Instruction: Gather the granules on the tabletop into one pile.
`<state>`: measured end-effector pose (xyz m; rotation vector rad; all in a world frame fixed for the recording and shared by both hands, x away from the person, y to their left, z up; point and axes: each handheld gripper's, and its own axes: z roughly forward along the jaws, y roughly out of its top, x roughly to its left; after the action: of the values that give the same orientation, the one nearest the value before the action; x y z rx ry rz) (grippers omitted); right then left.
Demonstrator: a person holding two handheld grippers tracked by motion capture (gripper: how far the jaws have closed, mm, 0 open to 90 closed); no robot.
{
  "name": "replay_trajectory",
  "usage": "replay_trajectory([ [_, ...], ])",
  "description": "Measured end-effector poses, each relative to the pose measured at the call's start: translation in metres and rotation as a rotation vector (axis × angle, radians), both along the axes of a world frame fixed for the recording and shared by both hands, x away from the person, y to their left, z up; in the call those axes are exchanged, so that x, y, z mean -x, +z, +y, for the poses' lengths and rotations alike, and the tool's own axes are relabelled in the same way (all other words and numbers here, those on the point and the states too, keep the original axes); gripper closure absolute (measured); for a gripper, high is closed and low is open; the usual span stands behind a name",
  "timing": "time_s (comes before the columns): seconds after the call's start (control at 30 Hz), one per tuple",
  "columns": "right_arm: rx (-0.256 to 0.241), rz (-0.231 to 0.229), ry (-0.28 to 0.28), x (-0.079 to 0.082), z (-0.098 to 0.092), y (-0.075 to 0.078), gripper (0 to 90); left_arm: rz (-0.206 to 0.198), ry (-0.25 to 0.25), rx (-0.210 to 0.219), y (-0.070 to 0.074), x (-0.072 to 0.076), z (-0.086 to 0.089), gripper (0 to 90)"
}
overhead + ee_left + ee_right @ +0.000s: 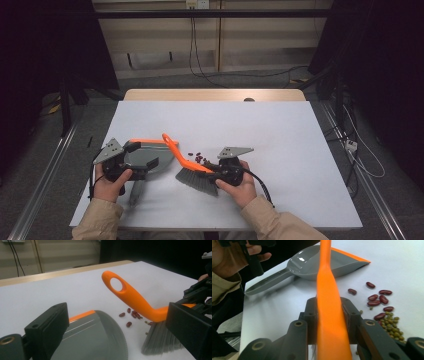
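A white table (280, 130) stands in a dim, dark-curtained room. Left gripper (131, 167) hangs spread wide over the dustpan (145, 156); right gripper (216, 172) clamps the brush (192, 170), beside beans (199, 157). The right gripper view adds small green beans (393, 327) by the red

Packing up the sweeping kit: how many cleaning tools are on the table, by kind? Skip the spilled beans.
Brush: 1, clamped in the right hand-held gripper
Dustpan: 1, at the left hand-held gripper
Total: 2
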<state>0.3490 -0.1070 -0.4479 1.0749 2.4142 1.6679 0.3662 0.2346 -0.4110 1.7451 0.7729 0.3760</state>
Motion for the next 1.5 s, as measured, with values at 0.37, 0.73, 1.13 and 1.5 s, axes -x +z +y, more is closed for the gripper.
replay_trajectory([
  [0.37, -0.008, 0.0, -0.043, -0.005, -0.017, -0.002, 70.4, -0.002, -0.002, -0.006, 0.0, 0.0, 0.0, 5.1],
  [0.73, -0.011, 0.008, -0.057, -0.008, -0.028, -0.003, 70.3, -0.003, -0.001, -0.004, 0.0, 0.0, -0.001, 5.1],
  [1.13, 0.016, 0.013, -0.077, -0.012, -0.033, -0.003, 69.8, -0.006, -0.002, -0.005, 0.001, 0.001, -0.001, 5.1],
  [1.5, 0.043, 0.027, -0.094, -0.015, -0.037, 0.0, 69.1, -0.01, -0.003, -0.006, 0.001, 0.0, -0.001, 5.1],
])
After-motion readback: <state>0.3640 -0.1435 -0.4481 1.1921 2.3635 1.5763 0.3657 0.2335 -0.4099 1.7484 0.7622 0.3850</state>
